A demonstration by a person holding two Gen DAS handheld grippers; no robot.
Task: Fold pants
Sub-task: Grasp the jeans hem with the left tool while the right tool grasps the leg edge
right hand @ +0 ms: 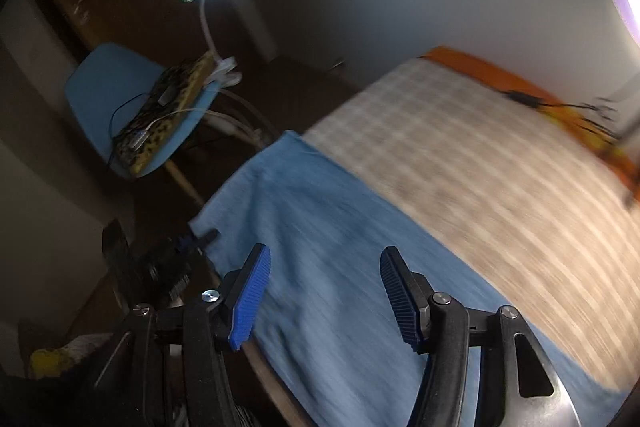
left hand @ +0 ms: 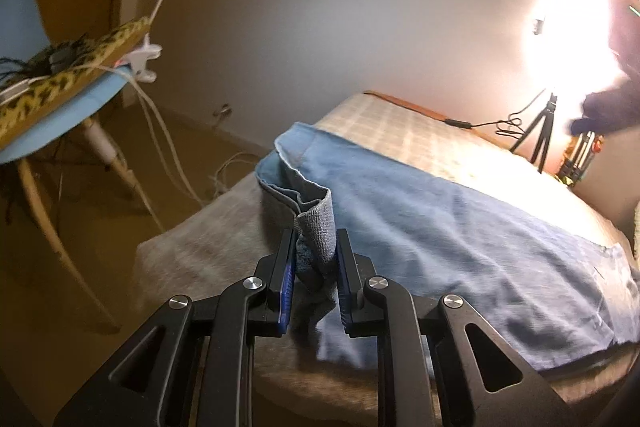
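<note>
Pinching one fold of the single light-blue cotton pants (left hand: 440, 227), the left gripper (left hand: 314, 251) shows only its view's tripod (left hand: 540, 135); right gripper (right hand: 324, 291) gapes empty.

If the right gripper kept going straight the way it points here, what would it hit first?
Most likely the pants. The right gripper is open and empty, and blue fabric fills the gap between its fingers and the view just ahead. The checked bed cover lies beyond. The view is blurred, so depth is uncertain.
</note>
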